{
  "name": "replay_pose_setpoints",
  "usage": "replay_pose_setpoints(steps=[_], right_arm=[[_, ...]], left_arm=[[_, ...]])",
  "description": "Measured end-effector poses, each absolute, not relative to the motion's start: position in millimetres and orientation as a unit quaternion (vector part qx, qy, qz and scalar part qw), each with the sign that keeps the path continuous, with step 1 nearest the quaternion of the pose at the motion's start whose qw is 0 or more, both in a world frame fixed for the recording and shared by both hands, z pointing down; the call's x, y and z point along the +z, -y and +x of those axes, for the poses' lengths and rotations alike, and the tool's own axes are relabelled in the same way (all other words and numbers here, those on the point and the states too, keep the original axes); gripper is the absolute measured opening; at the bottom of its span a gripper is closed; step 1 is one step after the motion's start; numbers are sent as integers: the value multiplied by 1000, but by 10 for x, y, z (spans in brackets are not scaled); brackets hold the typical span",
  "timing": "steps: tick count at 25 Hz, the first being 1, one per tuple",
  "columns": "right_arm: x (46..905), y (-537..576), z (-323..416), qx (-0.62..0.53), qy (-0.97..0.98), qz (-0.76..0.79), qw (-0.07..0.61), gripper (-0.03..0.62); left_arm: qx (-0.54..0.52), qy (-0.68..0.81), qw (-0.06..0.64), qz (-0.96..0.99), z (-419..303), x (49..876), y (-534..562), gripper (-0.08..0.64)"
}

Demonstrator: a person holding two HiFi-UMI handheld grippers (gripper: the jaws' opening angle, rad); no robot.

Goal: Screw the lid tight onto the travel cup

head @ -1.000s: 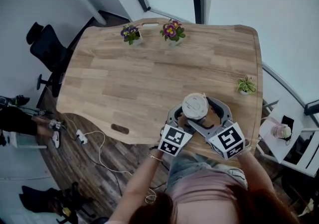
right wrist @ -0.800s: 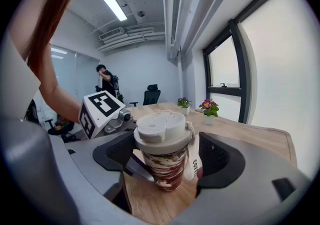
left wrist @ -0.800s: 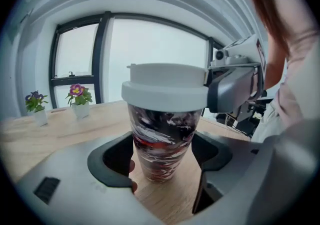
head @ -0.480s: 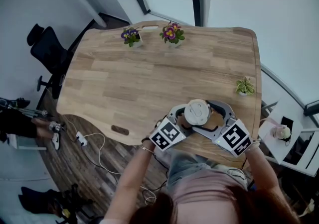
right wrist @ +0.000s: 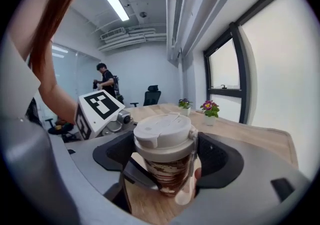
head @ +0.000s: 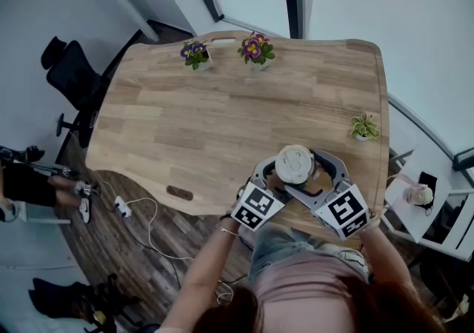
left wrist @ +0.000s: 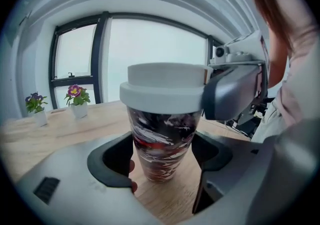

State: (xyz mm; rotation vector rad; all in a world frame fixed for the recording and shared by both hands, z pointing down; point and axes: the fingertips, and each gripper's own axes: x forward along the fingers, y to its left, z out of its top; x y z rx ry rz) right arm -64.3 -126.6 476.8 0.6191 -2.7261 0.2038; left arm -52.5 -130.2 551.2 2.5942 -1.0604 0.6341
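Note:
The travel cup [left wrist: 162, 144], patterned in red, black and white, stands upright near the front edge of the wooden table [head: 222, 117]. Its white lid [head: 294, 163] sits on top. My left gripper [head: 280, 178] is shut on the cup's body, with a pad against each side. My right gripper [head: 307, 172] comes in from the right at lid height. In the right gripper view the lid [right wrist: 164, 129] lies between its pads, which stand just off the rim. Its jaws have just been opening and are at their widest. Fingertips show by the cup's base.
Two flowering pot plants [head: 195, 52] [head: 255, 48] stand at the table's far edge, and a small green plant [head: 364, 126] at its right edge. On the floor at left are an office chair [head: 70, 65] and a cable [head: 148, 213]. A person [right wrist: 106, 84] stands far back.
The left gripper's marker cube swung a little left and came back. The right gripper shifted slightly right and back. The cup stays upright in the same spot.

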Motion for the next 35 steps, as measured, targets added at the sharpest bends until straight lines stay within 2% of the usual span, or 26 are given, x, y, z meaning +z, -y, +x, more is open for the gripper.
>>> replay_pose_setpoints(steps=[8,18,28,35], right_arm=[[4756,1215,-679,53,972,96,206,382],[4729,1314,-628,57,959,226,158,382],[4771,1223,-644,43,971,108,207,382],[4741,1320,-615,43,964,197,174,382]], left_arm=[[244,290,119,918,-481,5514,1226,356],[209,388,132,888,-469,5499,1326,356],[243,295,119,916,-450,5516,1242,356],[214,372,129,894,-444,5494,1336,356]])
